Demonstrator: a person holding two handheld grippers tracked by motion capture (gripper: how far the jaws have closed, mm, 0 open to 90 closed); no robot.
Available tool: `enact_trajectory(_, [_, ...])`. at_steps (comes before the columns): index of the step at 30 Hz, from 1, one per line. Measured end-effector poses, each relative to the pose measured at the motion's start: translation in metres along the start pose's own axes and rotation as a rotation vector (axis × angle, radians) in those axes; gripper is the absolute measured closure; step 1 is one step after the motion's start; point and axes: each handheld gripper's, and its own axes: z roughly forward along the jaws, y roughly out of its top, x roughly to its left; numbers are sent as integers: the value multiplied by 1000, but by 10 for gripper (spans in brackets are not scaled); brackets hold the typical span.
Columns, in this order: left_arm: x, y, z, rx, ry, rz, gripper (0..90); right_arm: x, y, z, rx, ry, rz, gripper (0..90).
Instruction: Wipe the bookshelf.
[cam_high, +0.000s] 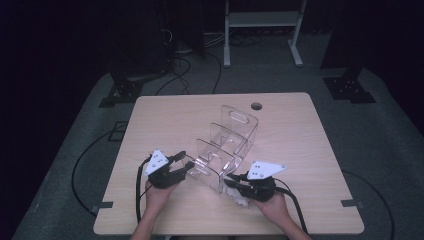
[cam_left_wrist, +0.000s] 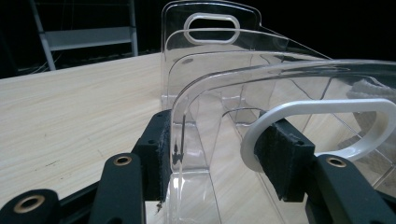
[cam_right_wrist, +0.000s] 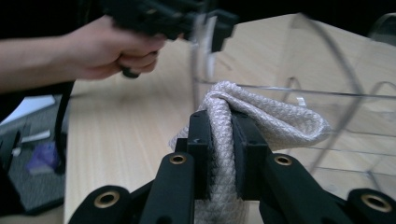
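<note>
A clear plastic rack (cam_high: 227, 142) with several dividers and slot handles lies along the middle of the wooden table (cam_high: 165, 115). My left gripper (cam_high: 186, 167) is at its near end. In the left gripper view its jaws (cam_left_wrist: 219, 154) straddle the rack's front corner (cam_left_wrist: 210, 70): one pad against the outer edge, the other at the white-rimmed handle slot (cam_left_wrist: 327, 109). My right gripper (cam_high: 231, 181) is shut on a bundle of white braided rope (cam_high: 240, 199), just by the rack's near right corner. The right gripper view shows its jaws (cam_right_wrist: 223, 135) pinching a fold of rope (cam_right_wrist: 280, 123) beside the rack wall (cam_right_wrist: 327, 93).
A round cable hole (cam_high: 256, 106) sits near the table's far edge. Beyond the table stand a white metal frame (cam_high: 260, 20) and dark stands, with cables on the grey floor. Bare tabletop lies to the left and right of the rack.
</note>
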Motion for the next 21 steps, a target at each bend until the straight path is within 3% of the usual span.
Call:
enact_trajectory(1, [0,0,0,-1,-3,-4,481,-1,1,0,7,-5,-13,787])
enact_trajectory(4, [0,0,-1,-1,-22,-11,484,-13,2,-4,-3,-19,25,787])
enact_trajectory(8, [-1,0,0,-4,-43,-27,487,-20,-1,-6,-5,-47,41,787])
enact_trajectory(14, [-3,0,1,2,-79,-11,532,-37,-4,-8,6,-110,64,787])
enact_trajectory(18, [-1,1,3,-6,-87,-26,498,-33,-5,-8,18,-90,58,787])
enact_trajectory(21, [0,2,8,6,-83,-32,421,-28,-5,-10,13,-56,60,787])
